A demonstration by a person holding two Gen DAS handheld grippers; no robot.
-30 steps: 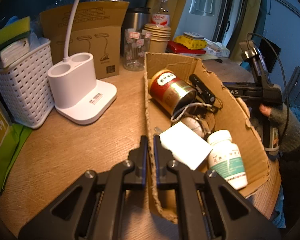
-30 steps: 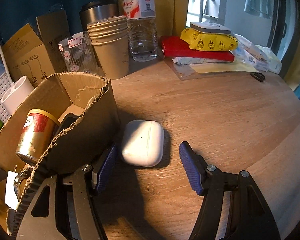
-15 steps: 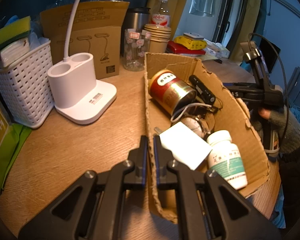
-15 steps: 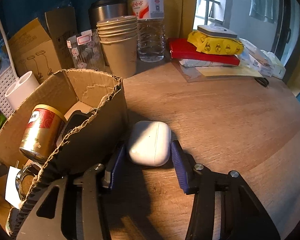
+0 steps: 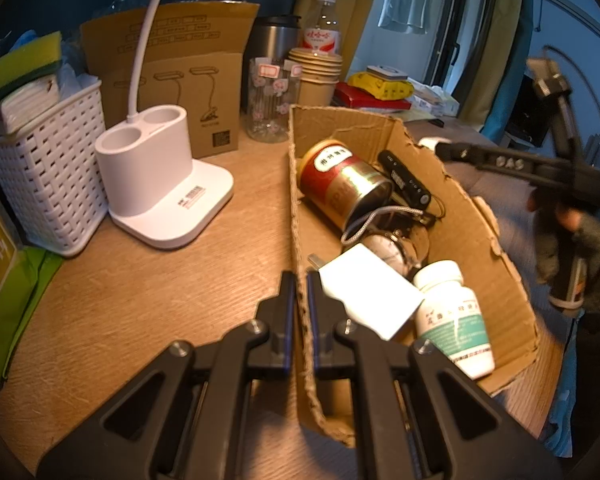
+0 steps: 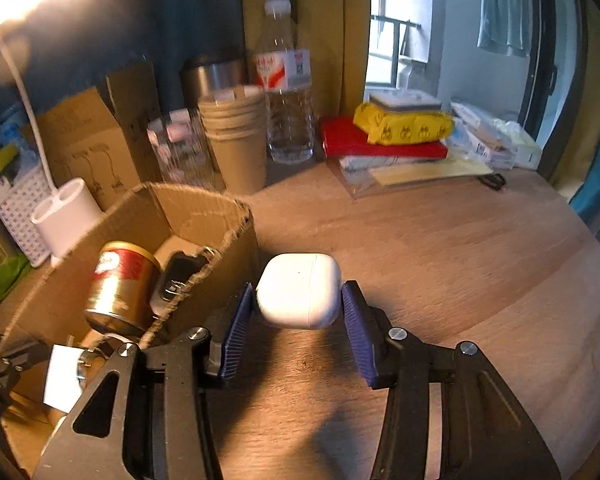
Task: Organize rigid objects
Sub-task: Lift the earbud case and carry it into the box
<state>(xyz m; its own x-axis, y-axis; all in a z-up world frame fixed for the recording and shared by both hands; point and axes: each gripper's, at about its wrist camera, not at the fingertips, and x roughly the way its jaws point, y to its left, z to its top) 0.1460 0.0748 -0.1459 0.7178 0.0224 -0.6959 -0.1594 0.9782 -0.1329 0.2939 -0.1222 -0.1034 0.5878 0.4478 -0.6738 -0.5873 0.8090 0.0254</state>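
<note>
A torn cardboard box lies on the wooden table and holds a red-gold tin, a black device, a white card, a small clock and a white pill bottle. My left gripper is shut on the box's left wall. My right gripper is shut on a white earbud case and holds it lifted above the table, just right of the box. The right gripper also shows in the left wrist view, beyond the box's far right wall.
Behind the box stand a white lamp base, a white basket, a brown carton, a glass jar, stacked paper cups, a water bottle and a steel mug. Red and yellow packets lie at the back right.
My right gripper closed on the earbud case and lifted it off the table, rising beside the box. The left gripper kept its hold on the box wall.
</note>
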